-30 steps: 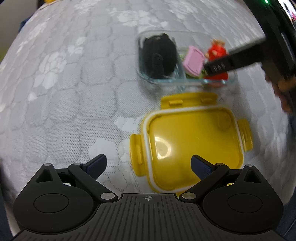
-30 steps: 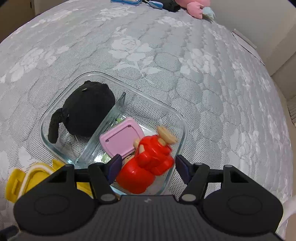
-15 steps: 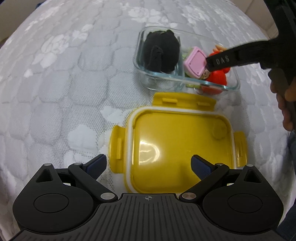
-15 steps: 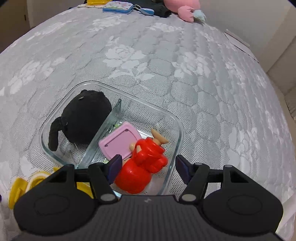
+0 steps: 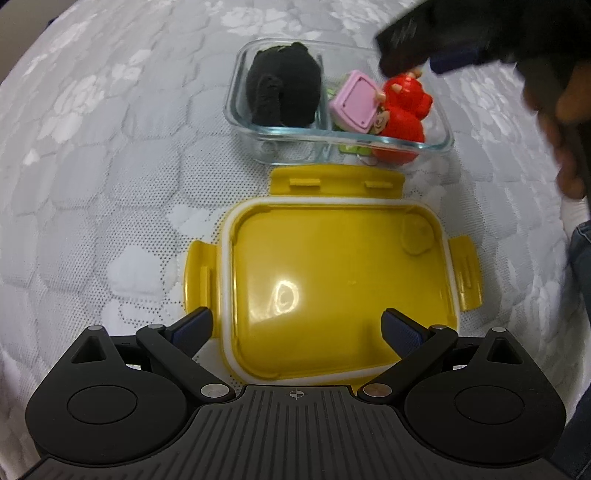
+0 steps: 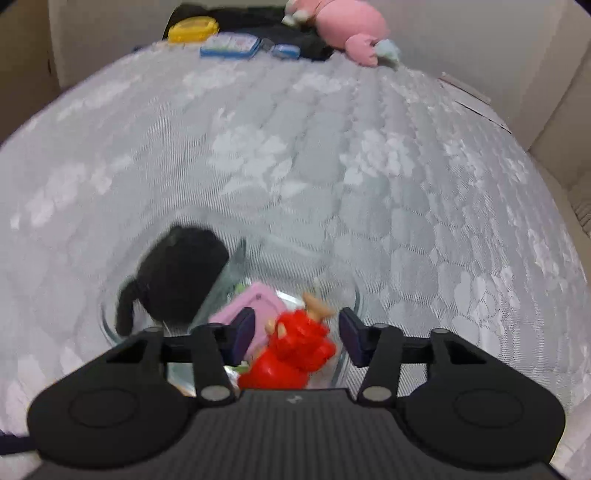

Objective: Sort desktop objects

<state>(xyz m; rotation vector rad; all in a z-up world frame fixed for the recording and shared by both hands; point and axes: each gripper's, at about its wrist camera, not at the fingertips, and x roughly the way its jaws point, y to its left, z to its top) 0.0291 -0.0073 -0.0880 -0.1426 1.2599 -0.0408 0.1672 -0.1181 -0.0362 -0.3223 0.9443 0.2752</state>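
A yellow snap-on lid (image 5: 332, 288) lies flat on the lace cloth, just in front of a divided glass container (image 5: 280, 129). One compartment holds a black plush (image 5: 284, 88); the other holds a pink toy (image 5: 354, 101) and a red figure (image 5: 404, 110). My left gripper (image 5: 299, 325) is open, its fingers straddling the lid's near edge without touching it. My right gripper (image 6: 297, 330) hovers blurred over the red figure (image 6: 295, 350); its jaws are closing, and a gap shows beside the figure. In the left wrist view that right gripper (image 5: 424, 59) hangs above the container.
The white lace cloth (image 5: 92, 147) covers the whole surface. At the far edge sit a pink plush (image 6: 351, 29), a small yellow box (image 6: 192, 31) and a blue case (image 6: 231, 46). A person's hand (image 5: 569, 122) holds the right gripper at the right.
My left gripper has come closer to the yellow lid, which now fills the space between its fingers. The right gripper's jaws have narrowed and it has tilted up and drawn back over the container.
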